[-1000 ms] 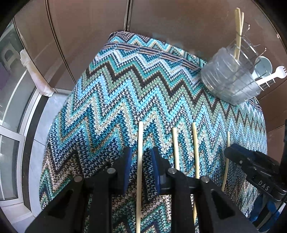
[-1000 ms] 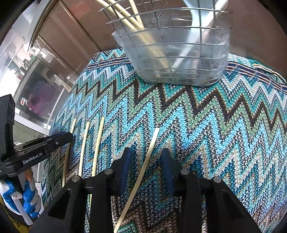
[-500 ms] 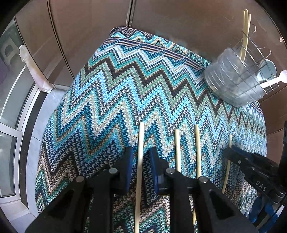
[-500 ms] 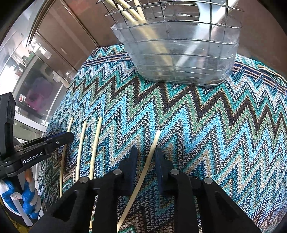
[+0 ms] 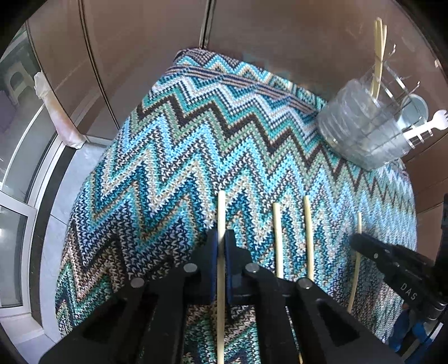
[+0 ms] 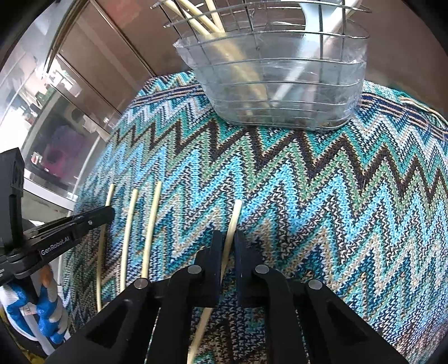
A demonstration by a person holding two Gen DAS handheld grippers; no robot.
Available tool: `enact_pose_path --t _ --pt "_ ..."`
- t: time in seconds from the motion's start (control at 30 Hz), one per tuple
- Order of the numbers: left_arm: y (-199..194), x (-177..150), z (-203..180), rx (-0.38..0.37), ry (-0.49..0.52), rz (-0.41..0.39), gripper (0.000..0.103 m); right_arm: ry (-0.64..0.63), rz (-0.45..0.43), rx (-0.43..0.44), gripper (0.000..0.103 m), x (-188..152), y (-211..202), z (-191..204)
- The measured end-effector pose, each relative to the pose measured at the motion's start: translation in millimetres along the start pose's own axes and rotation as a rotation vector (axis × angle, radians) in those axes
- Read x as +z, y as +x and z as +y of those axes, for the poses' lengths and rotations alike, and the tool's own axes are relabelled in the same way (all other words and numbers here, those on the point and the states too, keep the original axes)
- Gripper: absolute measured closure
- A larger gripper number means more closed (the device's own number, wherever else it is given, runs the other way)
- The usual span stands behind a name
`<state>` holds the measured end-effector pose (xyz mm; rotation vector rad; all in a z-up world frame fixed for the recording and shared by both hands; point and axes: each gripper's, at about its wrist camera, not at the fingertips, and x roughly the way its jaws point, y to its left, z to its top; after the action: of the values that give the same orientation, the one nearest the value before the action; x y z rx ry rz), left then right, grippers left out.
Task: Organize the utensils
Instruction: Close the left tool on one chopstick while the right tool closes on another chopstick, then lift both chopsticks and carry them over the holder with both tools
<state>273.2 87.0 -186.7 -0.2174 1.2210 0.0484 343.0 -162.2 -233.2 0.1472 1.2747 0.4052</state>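
L fingers (image 5: 221, 238) clamped on leftmost chopstick (image 5: 221, 212), stick running straight down the gap, tip poking out ahead. R fingers (image 6: 229, 240) closed to a narrow gap around rightmost chopstick (image 6: 233, 221); looks gripped, though a sliver of space shows on one side, so contact not 100% sure. Both sticks seem flat on zigzag knit cloth (image 5: 173, 156) over tabletop, no lift visible.

Between the two: 2 more chopsticks (image 5: 278, 240) (image 5: 308, 235) loose on cloth, parallel, near but apart, untouched.

Far R corner: wire basket w/ clear plastic liner (image 6: 280, 89), already holding several chopsticks (image 6: 207, 22) plus white plastic fork/spork (image 5: 436, 123).

Progress est: partly done. Some in basket, 4 left on cloth, 2 of those in hand. Next prob lift + carry to basket.

Text: "GenRobot.AI" on L unit (image 6: 56, 246), "DAS" on R unit (image 5: 407, 291)
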Motion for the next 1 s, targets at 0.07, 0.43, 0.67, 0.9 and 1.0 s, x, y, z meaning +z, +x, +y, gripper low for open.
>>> enact_pose_path --t 0.07,0.43,0.67,0.9,1.0 --pt "-7 -1 3 -0.016 0.0 -0.02 0.099 -0.012 -0.014 0.008 0.097 -3 -5 2" --pt "-51 -8 2 -0.053 0.017 -0.135 0.099 -0.093 -0.102 0.029 0.098 -19 -49 24" --pt "-75 -15 -3 -0.076 0.028 -0.198 0.099 -0.126 -0.164 0.045 0.098 -34 -78 32" --pt "-105 -22 -13 -0.094 0.052 -0.261 0.099 -0.15 -0.219 0.053 0.098 -47 -104 40" --pt "-117 -27 -18 -0.098 0.064 -0.286 0.099 -0.163 -0.244 0.054 0.098 -54 -116 45"
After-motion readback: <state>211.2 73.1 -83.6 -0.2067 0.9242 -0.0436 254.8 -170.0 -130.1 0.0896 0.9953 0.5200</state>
